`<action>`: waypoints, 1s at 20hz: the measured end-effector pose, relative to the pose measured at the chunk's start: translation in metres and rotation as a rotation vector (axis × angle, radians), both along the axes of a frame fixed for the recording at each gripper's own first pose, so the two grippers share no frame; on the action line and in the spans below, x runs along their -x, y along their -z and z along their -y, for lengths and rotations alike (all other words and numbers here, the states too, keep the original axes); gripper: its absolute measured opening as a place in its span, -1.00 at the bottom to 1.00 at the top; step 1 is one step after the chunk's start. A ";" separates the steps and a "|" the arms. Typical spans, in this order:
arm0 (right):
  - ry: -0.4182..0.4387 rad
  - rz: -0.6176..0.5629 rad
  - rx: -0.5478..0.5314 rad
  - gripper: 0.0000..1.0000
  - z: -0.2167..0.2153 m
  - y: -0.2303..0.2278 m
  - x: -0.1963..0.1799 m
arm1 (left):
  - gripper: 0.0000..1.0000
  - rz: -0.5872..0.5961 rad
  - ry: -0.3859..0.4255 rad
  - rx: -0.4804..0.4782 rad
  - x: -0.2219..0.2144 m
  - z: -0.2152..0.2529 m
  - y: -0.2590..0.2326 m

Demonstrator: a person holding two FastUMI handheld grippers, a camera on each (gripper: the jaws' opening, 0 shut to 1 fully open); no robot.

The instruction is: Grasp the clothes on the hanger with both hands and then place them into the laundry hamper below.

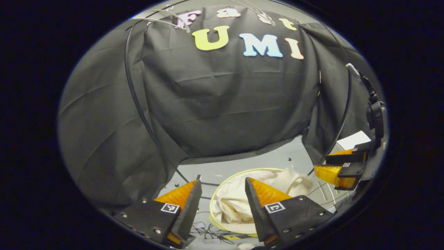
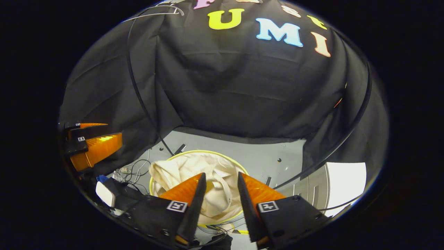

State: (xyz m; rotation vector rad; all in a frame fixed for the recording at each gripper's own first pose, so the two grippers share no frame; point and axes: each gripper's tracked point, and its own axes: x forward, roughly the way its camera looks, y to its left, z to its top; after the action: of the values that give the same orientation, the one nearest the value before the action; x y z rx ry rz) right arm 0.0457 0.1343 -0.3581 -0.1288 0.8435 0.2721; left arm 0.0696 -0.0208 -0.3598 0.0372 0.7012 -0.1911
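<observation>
Cream-white crumpled cloth garment (image 1: 239, 201) (image 2: 194, 173) lies heaped inside the round laundry hamper with a pale yellow rim (image 1: 242, 171) (image 2: 194, 152), which sits on the grey floor (image 1: 270, 159) (image 2: 263, 156) at the foot of the black cloth wall. A loop of the garment's fabric stands up toward the hamper's far side.

Left gripper (image 1: 222, 185): above the hamper, jaws wide apart, nothing between them; garment seen through the gap, fingers clear of it.

Right gripper (image 2: 221, 178): also above the hamper, jaws apart at a moderate width, empty; garment visible in the gap below.

In the left gripper view the right gripper shows at the right edge (image 1: 338, 166); in the right gripper view the left gripper shows at the left edge (image 2: 93, 144). Jaw width not judged from those side views.

Thin white wire clothes hanger (image 1: 163, 19) (image 2: 156, 12) hangs bare, high at upper left. A thin black curved rod (image 1: 133, 93) (image 2: 133, 80) runs down the wall to the floor. Loose dark cables (image 2: 137, 166) lie on the floor just beside the hamper.
</observation>
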 end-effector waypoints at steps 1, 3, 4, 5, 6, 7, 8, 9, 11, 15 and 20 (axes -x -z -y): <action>-0.006 0.010 0.007 0.32 -0.001 -0.003 0.000 | 0.49 -0.004 -0.008 0.000 0.003 -0.003 0.001; -0.008 0.033 0.019 0.84 0.002 -0.009 -0.002 | 0.96 -0.009 -0.013 0.002 0.009 -0.005 -0.003; -0.002 0.042 0.018 1.00 0.004 -0.015 -0.001 | 0.96 -0.005 -0.012 0.000 0.009 -0.006 -0.005; 0.005 0.047 0.016 0.99 0.003 -0.017 0.001 | 0.96 0.002 -0.009 -0.002 0.008 -0.008 -0.008; 0.014 0.055 0.014 0.99 0.004 -0.020 0.002 | 0.96 0.012 -0.006 -0.002 0.009 -0.010 -0.013; 0.020 0.067 0.013 0.99 0.005 -0.026 0.003 | 0.95 0.022 -0.003 0.003 0.010 -0.011 -0.016; 0.026 0.084 0.010 0.99 0.004 -0.032 0.004 | 0.96 0.035 0.000 0.009 0.009 -0.011 -0.022; 0.033 0.104 0.003 0.99 0.004 -0.040 0.003 | 0.96 0.046 0.002 0.009 0.009 -0.012 -0.026; 0.053 0.140 -0.023 0.99 0.004 -0.055 0.005 | 0.96 0.070 -0.004 -0.004 0.010 -0.019 -0.038; 0.065 0.237 -0.047 0.99 0.010 -0.104 0.001 | 0.99 0.152 -0.023 0.012 0.010 -0.026 -0.086; 0.102 0.371 -0.088 0.98 0.030 -0.179 0.005 | 0.99 0.297 -0.042 0.032 0.009 -0.033 -0.170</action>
State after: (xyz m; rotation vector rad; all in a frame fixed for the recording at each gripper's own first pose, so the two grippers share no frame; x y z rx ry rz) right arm 0.0408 0.1045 -0.1791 -0.0511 0.4673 0.1812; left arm 0.0611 0.0122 -0.1896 0.0192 0.4020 -0.1521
